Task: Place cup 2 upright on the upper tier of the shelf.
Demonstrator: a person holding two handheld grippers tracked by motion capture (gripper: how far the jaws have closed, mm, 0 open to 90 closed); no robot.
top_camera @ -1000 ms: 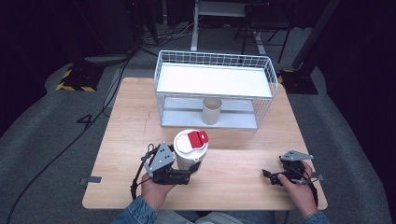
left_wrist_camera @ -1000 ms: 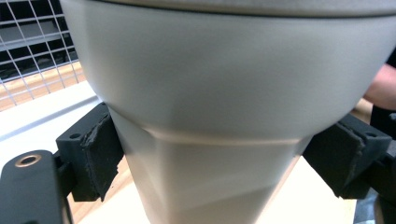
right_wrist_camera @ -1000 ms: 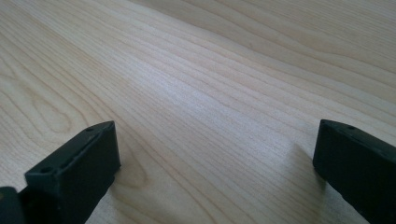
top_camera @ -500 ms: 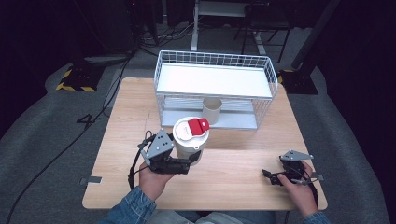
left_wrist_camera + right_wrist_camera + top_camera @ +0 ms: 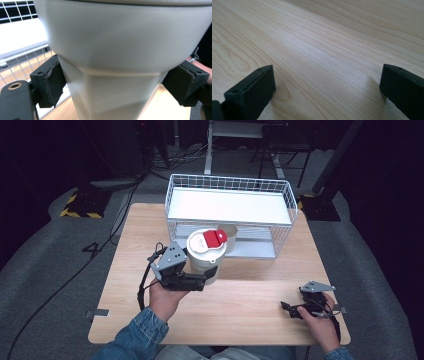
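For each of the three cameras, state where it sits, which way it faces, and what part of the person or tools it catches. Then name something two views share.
High view: above the person's side, facing forward and down on the table; both forearms, left gripper, right gripper.
Left gripper view: rides the left gripper, facing the tumbler clamped between its jaws.
Right gripper view: rides the right gripper, facing bare wood between open jaws.
Shared: tumbler and wire rack in high and left gripper views.

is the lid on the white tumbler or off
On. In the high view the white tumbler wears its lid with a red flap, while the left gripper clamps its body.
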